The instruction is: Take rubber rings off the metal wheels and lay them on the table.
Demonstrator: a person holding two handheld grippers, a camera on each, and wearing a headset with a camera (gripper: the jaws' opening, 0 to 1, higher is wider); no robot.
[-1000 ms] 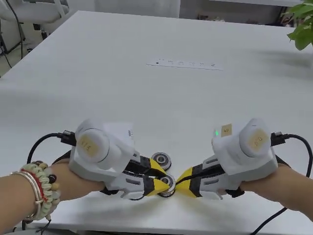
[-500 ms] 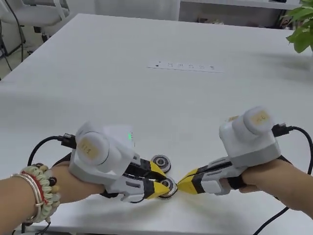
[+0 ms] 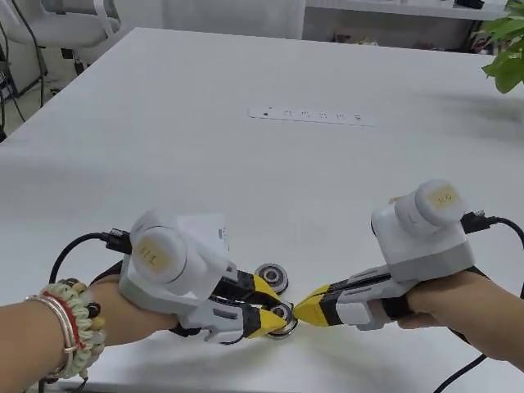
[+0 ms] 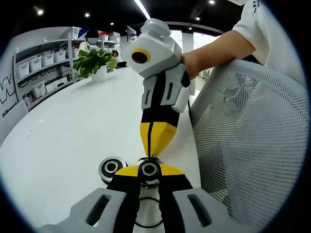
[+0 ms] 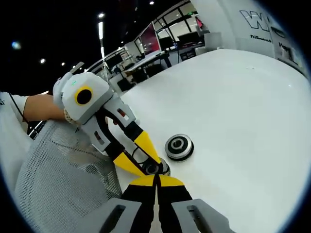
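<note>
Currently you are clamping one wheel [image 5: 154, 168] in the left gripper [image 4: 149, 170] near the table's [image 3: 246, 164] front edge, while the right gripper [image 5: 156, 177], jaws pressed together, is pointing at its rim; a second wheel [image 3: 270, 275] is lying just beside. Next you are likely hooking the rubber ring's edge and peeling outward, though whether the tips are nipping it is too small to tell.
</note>
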